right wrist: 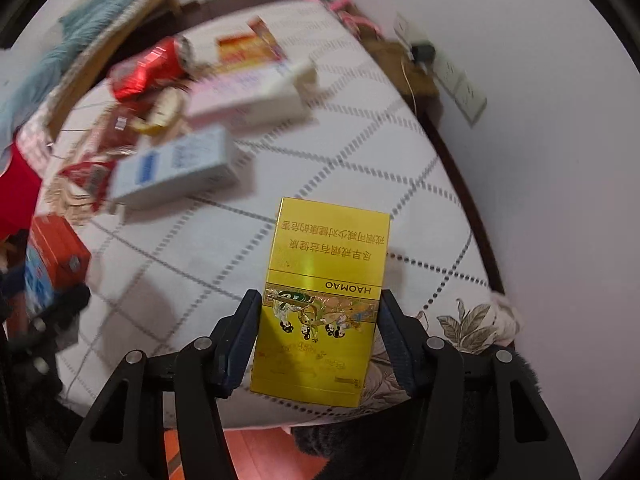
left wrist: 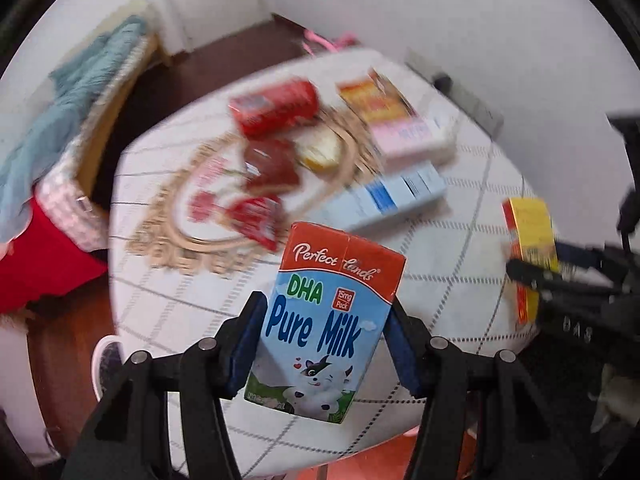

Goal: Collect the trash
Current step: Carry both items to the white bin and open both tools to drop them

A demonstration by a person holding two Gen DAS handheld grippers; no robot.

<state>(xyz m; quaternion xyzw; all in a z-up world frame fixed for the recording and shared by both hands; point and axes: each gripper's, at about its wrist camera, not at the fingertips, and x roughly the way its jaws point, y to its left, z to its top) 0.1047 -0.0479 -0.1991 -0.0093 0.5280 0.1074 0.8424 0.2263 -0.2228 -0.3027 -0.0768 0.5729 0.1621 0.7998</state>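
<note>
My left gripper (left wrist: 326,344) is shut on a blue and red Pure Milk carton (left wrist: 324,320), held above the near part of the round table (left wrist: 460,240). My right gripper (right wrist: 318,340) is shut on a yellow HAOMAO cigarette pack (right wrist: 320,300), also held above the table's near edge. The yellow pack (left wrist: 532,248) and the right gripper show at the right of the left wrist view; the milk carton (right wrist: 52,260) shows at the left of the right wrist view. More trash lies on the table: a crushed red can (left wrist: 276,106), red wrappers (left wrist: 256,216), a blue-white box (left wrist: 388,196).
A pink-white box (left wrist: 412,136) and an orange box (left wrist: 376,98) lie at the table's far side, on and near a woven placemat (left wrist: 168,236). A basket with teal cloth (left wrist: 80,92) stands left. A wall with sockets (right wrist: 460,84) is right.
</note>
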